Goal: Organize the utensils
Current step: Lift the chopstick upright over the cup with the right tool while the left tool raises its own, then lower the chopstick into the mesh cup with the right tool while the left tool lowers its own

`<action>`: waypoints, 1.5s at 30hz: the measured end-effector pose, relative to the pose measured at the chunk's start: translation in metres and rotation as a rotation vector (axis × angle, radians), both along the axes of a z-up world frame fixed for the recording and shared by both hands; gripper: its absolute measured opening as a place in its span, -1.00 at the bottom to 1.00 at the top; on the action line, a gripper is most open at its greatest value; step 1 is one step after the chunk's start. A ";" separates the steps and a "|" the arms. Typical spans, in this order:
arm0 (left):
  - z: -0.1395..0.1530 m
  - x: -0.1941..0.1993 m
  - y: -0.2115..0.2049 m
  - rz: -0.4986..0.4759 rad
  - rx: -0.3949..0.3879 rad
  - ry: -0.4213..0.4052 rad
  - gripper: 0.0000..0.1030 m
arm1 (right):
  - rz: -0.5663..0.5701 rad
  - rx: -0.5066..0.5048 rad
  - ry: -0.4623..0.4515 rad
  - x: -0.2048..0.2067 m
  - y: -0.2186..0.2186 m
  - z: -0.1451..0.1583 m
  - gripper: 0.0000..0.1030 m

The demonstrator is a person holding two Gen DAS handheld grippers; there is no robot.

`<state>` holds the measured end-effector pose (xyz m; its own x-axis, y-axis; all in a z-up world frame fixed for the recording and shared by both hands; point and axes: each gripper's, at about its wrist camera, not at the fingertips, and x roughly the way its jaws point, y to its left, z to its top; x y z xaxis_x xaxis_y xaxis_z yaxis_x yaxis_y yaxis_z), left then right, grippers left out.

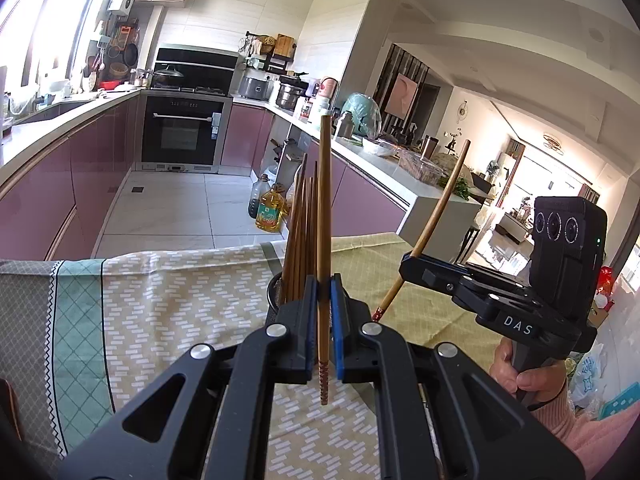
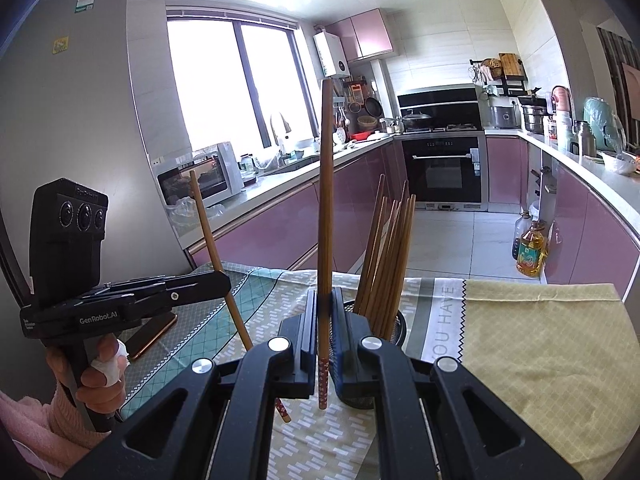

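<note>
My left gripper (image 1: 324,292) is shut on a brown chopstick (image 1: 324,216) held upright above the table. My right gripper (image 2: 325,304) is shut on another brown chopstick (image 2: 325,200), also upright. A dark mesh holder (image 2: 396,330) with several chopsticks (image 2: 384,256) stands just beyond and right of the right gripper; in the left wrist view it (image 1: 276,292) sits just behind the left fingers, its chopsticks (image 1: 302,232) leaning. The right gripper (image 1: 406,266) shows to the right with its chopstick (image 1: 436,220) tilted. The left gripper (image 2: 226,280) shows at left with its chopstick (image 2: 218,256) tilted.
A patterned green and yellow tablecloth (image 1: 160,320) covers the table. A phone (image 2: 154,332) lies on it at the left. Beyond the table edge are pink kitchen cabinets (image 2: 280,224), an oven (image 1: 182,128), and oil bottles (image 1: 268,210) on the floor.
</note>
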<state>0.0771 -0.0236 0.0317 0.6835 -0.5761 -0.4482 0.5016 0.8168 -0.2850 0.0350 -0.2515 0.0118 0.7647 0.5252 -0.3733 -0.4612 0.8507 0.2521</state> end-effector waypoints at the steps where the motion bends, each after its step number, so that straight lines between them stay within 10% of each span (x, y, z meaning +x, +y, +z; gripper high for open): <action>1: 0.002 0.001 -0.001 0.000 0.001 -0.004 -0.86 | -0.001 -0.001 -0.002 0.001 0.000 0.001 -0.89; 45: 0.037 0.015 -0.032 0.050 0.037 -0.105 -0.86 | -0.045 -0.007 -0.036 0.036 0.007 0.015 -0.89</action>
<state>0.0925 -0.0555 0.0687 0.7551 -0.5248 -0.3930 0.4857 0.8504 -0.2023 0.0709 -0.2449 0.0264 0.8005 0.4877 -0.3483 -0.4313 0.8724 0.2302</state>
